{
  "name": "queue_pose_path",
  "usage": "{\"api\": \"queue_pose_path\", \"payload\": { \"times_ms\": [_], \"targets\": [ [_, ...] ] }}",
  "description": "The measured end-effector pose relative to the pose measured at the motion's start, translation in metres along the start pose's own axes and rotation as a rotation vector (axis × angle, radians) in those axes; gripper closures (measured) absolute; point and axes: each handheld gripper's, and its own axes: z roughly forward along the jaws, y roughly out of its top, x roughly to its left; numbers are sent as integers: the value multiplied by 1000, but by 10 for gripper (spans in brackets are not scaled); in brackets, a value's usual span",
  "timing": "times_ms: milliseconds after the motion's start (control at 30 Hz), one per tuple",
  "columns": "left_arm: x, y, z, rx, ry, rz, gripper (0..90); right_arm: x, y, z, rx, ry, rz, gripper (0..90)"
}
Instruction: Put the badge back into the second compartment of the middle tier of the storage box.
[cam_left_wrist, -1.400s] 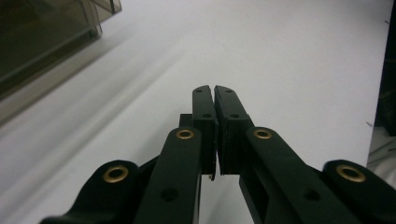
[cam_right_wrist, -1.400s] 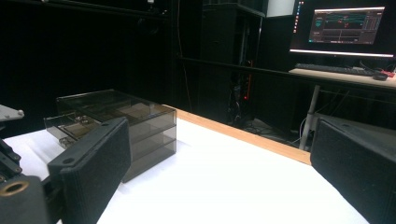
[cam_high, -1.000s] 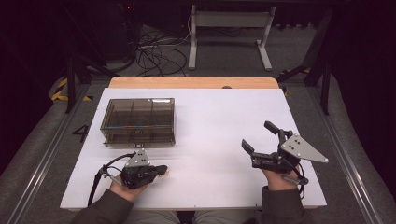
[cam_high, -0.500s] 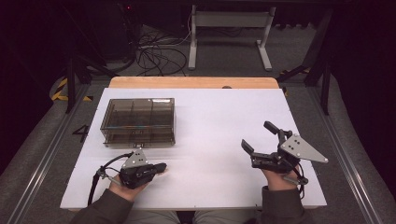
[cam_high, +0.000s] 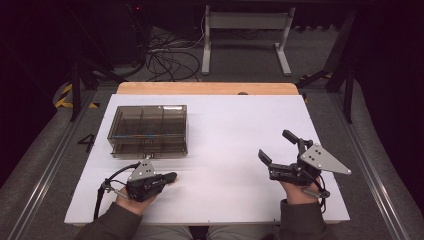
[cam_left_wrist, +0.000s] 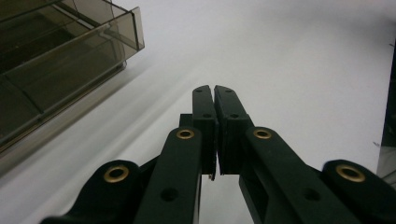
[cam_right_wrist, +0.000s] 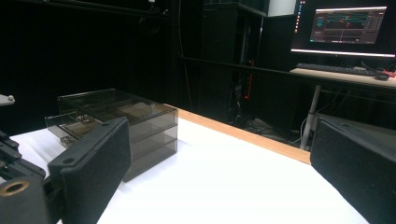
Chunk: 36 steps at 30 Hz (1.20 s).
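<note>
White surface lies bare so you can work freely; the box sits far-left, a drawer slightly out. Your right hand-held gripper waits spread wide, empty; the left hand-held gripper rests clenched just before the box.

A desk with a white top fills the middle of the frame, a strip of bare wood running along its upper edge. On it, at upper left, stands a smoky clear plastic drawer box, one low drawer pulled slightly forward
</note>
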Motion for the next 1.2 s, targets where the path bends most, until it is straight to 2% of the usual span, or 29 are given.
{"api": "queue_pose_path", "payload": {
  "times_ms": [33, 67, 100, 333, 500, 700, 800, 933, 1200],
  "targets": [
    [1, 0, -1, -6, 6, 10, 878, 0, 0, 0, 1, 0, 0, 62],
    [0, 0, -1, -11, 6, -3, 878, 0, 0, 0, 2, 1, 2, 62],
    [1, 0, -2, -17, 13, 8, 878, 0, 0, 0, 2, 0, 2, 62],
    [2, 1, -5, -42, 33, 8, 878, 0, 0, 0, 1, 0, 2, 62],
    [2, 1, -6, -48, 30, 6, 878, 1, 0, 1, 2, 2, 2, 62],
    [4, 1, -9, -82, 56, 6, 878, 1, 0, 1, 3, 1, 2, 64],
    [5, 1, -11, -97, 66, -11, 878, 1, 0, 1, 3, 2, 2, 64],
    [7, 1, -12, -109, 86, -3, 878, 0, -1, 1, 3, 1, 1, 64],
    [10, 1, -14, -139, 105, -25, 878, 0, -1, 1, 2, 0, 0, 64]
  ]
}}
